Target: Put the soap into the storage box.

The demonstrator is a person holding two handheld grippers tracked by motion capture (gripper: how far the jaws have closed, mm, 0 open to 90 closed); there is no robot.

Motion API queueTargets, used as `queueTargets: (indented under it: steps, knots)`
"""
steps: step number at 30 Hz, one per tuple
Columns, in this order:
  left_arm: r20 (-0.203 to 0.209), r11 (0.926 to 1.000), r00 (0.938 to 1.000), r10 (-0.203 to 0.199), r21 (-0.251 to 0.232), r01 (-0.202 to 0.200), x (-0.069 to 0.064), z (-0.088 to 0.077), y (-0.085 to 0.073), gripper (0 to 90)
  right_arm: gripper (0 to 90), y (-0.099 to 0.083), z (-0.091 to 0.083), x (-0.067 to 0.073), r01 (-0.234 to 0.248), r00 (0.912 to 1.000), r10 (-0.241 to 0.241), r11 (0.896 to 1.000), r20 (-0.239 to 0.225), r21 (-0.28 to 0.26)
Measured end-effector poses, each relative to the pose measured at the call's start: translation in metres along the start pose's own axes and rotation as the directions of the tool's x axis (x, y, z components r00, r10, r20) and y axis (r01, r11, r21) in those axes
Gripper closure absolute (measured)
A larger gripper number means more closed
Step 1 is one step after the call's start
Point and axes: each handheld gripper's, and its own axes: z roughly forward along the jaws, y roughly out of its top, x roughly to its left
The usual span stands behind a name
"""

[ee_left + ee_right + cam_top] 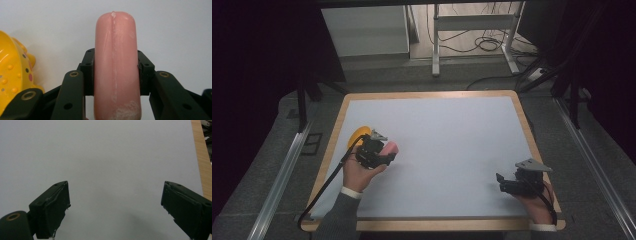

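- a pink sausage-shaped toy [115, 67] is clamped between the jaws of the left gripper [384, 152], the pads pressing on both of its long sides; its rounded end sticks out well beyond the fingertips.
- in the high view the sausage [390, 147] is seen at the left part of the white mat [452, 145], held at the gripper's tip just beside a yellow toy [358, 135] with coloured dots.
- the same yellow toy [13, 75] is seen at the left edge of the left gripper view, close to the jaws but apart from the sausage.
- whether the sausage is lifted or rests on the mat cannot be told.
- the right gripper [502, 181] is held near the mat's lower right corner; its jaws are spread wide with nothing between them, bare mat ahead.
- the step in hand is judged to be the carrying of the grasped sausage.
- for the next move a steady grip is called for, and a path clear of the yellow toy, before any release.
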Motion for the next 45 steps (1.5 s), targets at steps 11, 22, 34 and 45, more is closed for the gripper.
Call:
queueTargets:
  steps: [11, 22, 34, 45]
  knots:
    - [-0.015, 0.9998, 0.9999, -0.007, -0.018, 0.007, 0.005, -0.007, -0.001, 59.9, 8.1, 0.0, 0.0, 0.0, 0.002, 1.0, -0.002, 1.0, 0.002, 0.003]
    - [-0.023, 0.9995, 0.9997, -0.013, -0.028, 0.012, 0.012, -0.014, 0.0, 59.9, 8.1, 0.0, 0.001, 0.0, 0.0, 1.0, 0.0, 1.0, 0.001, 0.004]
    - [-0.049, 0.9986, 0.9981, -0.037, -0.041, 0.035, 0.021, -0.022, 0.002, 59.9, 8.1, -0.001, 0.001, 0.0, -0.002, 1.0, 0.002, 1.0, 0.004, 0.005]
    - [-0.063, 0.9969, 0.9964, -0.056, -0.059, 0.053, 0.031, -0.031, 0.002, 59.9, 8.1, 0.0, 0.0, 0.0, 0.001, 1.0, -0.001, 1.0, 0.005, 0.005]
